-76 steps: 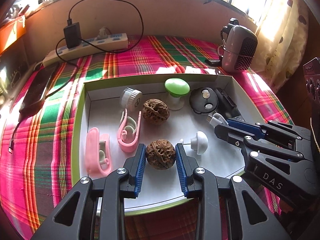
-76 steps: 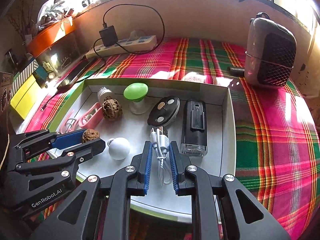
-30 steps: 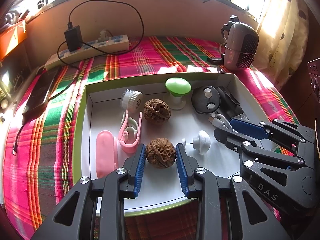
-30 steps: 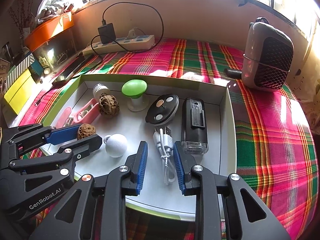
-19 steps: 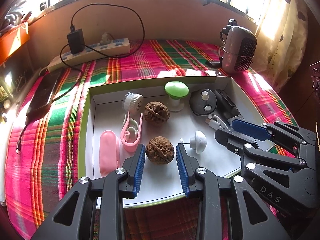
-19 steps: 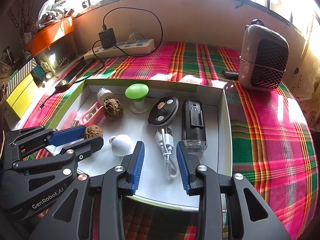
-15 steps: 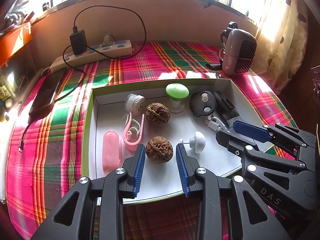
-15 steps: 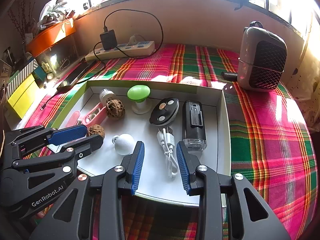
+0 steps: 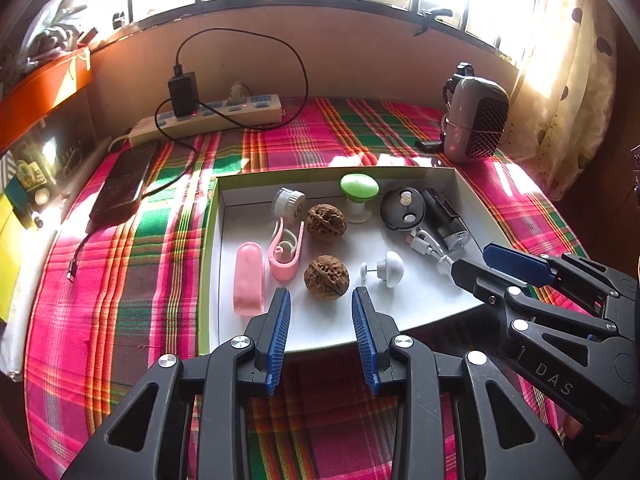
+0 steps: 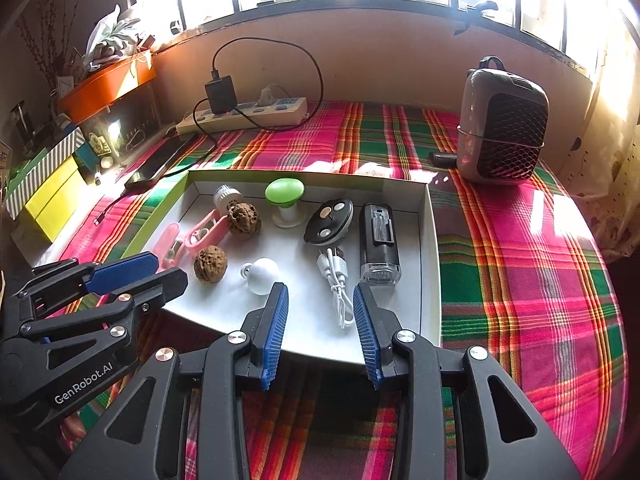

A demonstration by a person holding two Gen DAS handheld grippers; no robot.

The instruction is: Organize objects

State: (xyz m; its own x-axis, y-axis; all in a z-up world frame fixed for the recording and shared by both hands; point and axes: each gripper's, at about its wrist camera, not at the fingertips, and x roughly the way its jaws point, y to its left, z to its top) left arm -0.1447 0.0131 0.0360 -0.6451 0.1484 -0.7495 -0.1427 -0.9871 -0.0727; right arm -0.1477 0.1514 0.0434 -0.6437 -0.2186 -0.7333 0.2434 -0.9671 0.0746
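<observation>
Both grippers, left gripper (image 9: 321, 316) and right gripper (image 10: 320, 312), drawn clear with fingers apart and empty, walnut (image 9: 326, 277) and white cable (image 10: 338, 280) lying in the tray (image 10: 430, 240) at frame centre; probably between picks, next target needed.

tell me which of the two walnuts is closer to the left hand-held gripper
The near walnut, lying just ahead of the left hand-held gripper, beside the white knob. The other walnut sits farther back, by the green-topped knob.
</observation>
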